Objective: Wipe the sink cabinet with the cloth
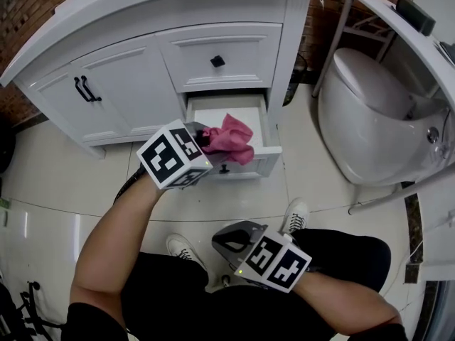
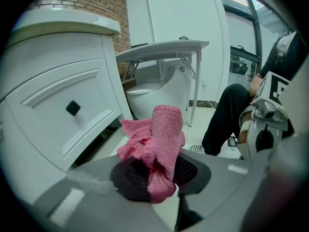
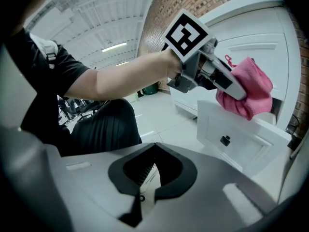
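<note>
We see the pink cloth (image 1: 233, 139), a knitted fabric bunched into a crumpled wad, pinched between the closed jaws of the left gripper (image 2: 161, 178), with its loose folds standing up past the jaw tips. It hangs over the front edge of the lower drawer (image 1: 269, 130), which is pulled open. The sink cabinet (image 1: 142, 62) is white, with panelled fronts. Its upper drawer (image 1: 217, 61) is closed and has a small black square knob, and its doors (image 1: 87, 89) carry a pair of black handles.
</note>
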